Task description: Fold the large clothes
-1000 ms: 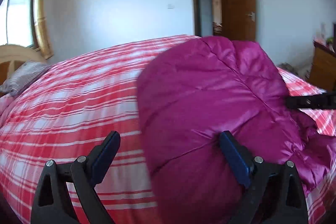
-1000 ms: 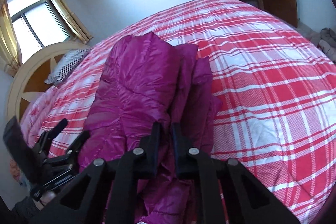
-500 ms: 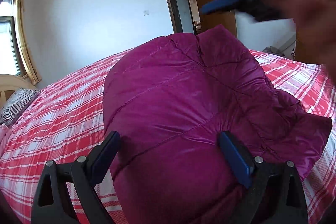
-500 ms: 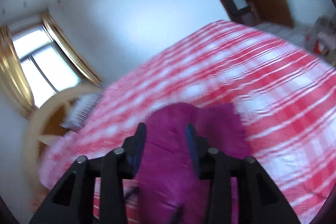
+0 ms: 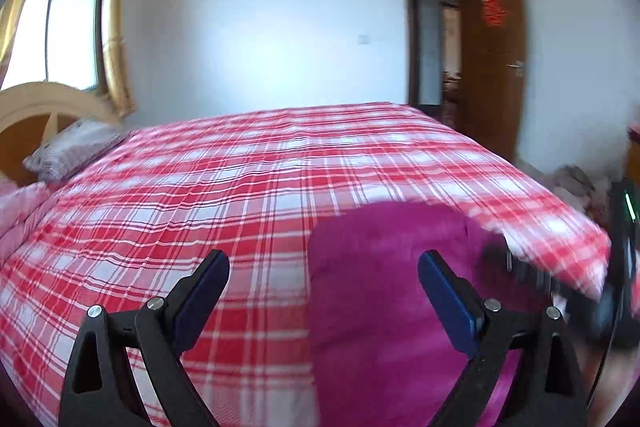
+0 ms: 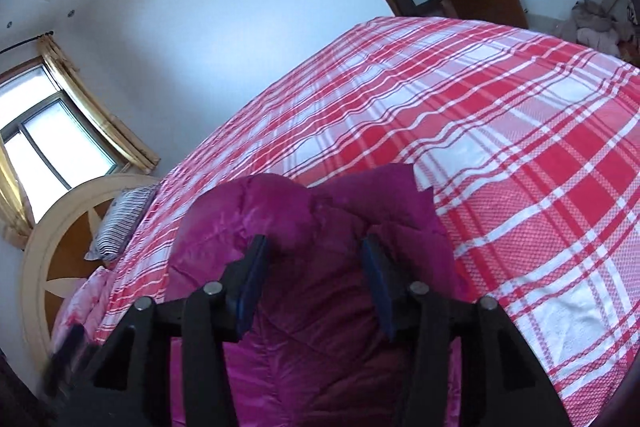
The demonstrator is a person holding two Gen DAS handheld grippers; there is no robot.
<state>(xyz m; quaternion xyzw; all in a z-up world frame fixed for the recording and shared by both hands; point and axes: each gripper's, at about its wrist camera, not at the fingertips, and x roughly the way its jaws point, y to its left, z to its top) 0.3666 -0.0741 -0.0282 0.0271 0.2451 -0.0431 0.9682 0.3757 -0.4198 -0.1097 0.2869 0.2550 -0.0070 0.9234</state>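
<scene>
One magenta padded jacket (image 6: 320, 307), one plaid bedcover (image 5: 240, 187), one striped pillow (image 6: 120, 223), two tools: left tool (image 5: 324, 291), right tool (image 6: 316, 279).

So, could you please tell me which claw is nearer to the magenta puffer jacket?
Right. The right claw hangs open directly over the magenta puffer jacket; the left claw, also open, sits mostly over the plaid bedspread beside it.

Striped pillow (image 6: 120, 223) by headboard (image 5: 44, 107), brown door (image 5: 494, 59) ajar
</scene>
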